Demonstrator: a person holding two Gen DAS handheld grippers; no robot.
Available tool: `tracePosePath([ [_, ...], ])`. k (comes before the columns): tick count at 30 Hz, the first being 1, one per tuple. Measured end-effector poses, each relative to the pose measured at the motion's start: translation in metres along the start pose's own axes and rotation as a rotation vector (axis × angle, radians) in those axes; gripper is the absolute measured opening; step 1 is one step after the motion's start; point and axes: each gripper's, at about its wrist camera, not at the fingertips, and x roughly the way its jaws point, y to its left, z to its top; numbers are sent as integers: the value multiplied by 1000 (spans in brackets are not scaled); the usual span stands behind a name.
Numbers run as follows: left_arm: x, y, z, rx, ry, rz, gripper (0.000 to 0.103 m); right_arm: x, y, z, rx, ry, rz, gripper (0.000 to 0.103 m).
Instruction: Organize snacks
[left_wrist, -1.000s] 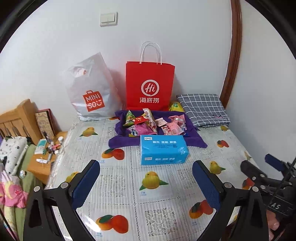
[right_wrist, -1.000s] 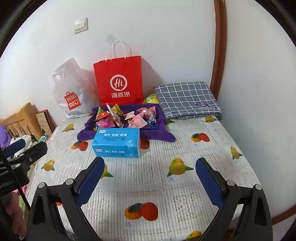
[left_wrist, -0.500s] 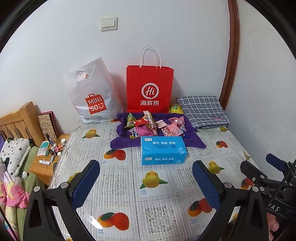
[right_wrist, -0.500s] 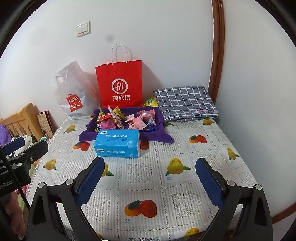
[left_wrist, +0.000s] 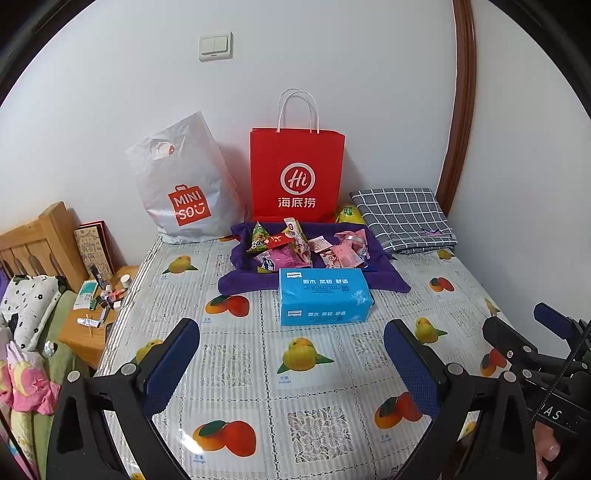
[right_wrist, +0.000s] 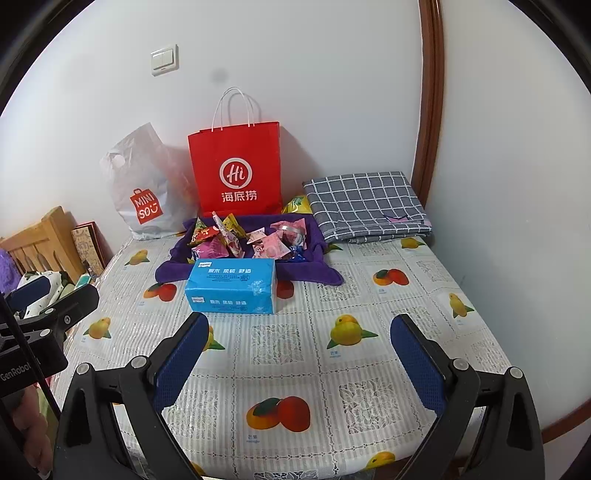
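A bed (left_wrist: 317, 373) fills both views, covered in a fruit-print sheet (right_wrist: 280, 347), its far edge pushed up against a white wall. Standing at that far edge, a red paper bag (left_wrist: 297, 177) with white handles leans on the wall, and just to its left a white plastic bag (left_wrist: 181, 184) slumps against the same wall. In the far right corner lies a folded grey checked cloth (left_wrist: 402, 218). In front of the red bag, a purple towel (left_wrist: 243, 277) is spread out near the far edge, and there's the snack pile (left_wrist: 306, 247) heaped on it: a green and red packet, pink wrappers, all jumbled and touching. Just behind the towel, between red bag and checked cloth, a yellow packet (left_wrist: 347, 214) peeks out. At the towel's near edge sits a blue tissue pack (left_wrist: 323, 297), partly on the towel. Off the left edge of the bed, a small wooden stand (left_wrist: 88, 332) carries a clutter of little tubes and bottles. Now the tools: the left gripper (left_wrist: 291, 373) hovers over the near edge, jaws spread wide, nothing between the blue pads. The right gripper (right_wrist: 299, 369) hangs over the near edge too, likewise wide apart and empty. Both are well short of the snacks.
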Motion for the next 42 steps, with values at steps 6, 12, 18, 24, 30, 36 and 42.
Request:
tracePosePath([
  [6, 0, -1, -1, -1, 0, 0, 101, 0, -1, 0, 1, 0, -6, 98],
  [12, 1, -1, -2, 2, 3, -4, 101, 0, -2, 0, 1, 1, -7, 98],
  [18, 1, -2, -3, 3, 4, -4, 101, 0, -4, 0, 7, 4, -10, 98],
  [24, 1, -2, -4, 5, 4, -5, 101, 1, -4, -1, 11, 5, -14, 98],
  [30, 2, -3, -4, 5, 4, -6, 101, 2, -5, -1, 10, 5, -14, 98],
  [36, 1, -3, -4, 5, 3, -7, 101, 1, -4, -2, 12, 4, -14, 98],
  [42, 1, -3, -5, 5, 1, -8, 101, 2, -4, -2, 11, 5, -14, 98],
])
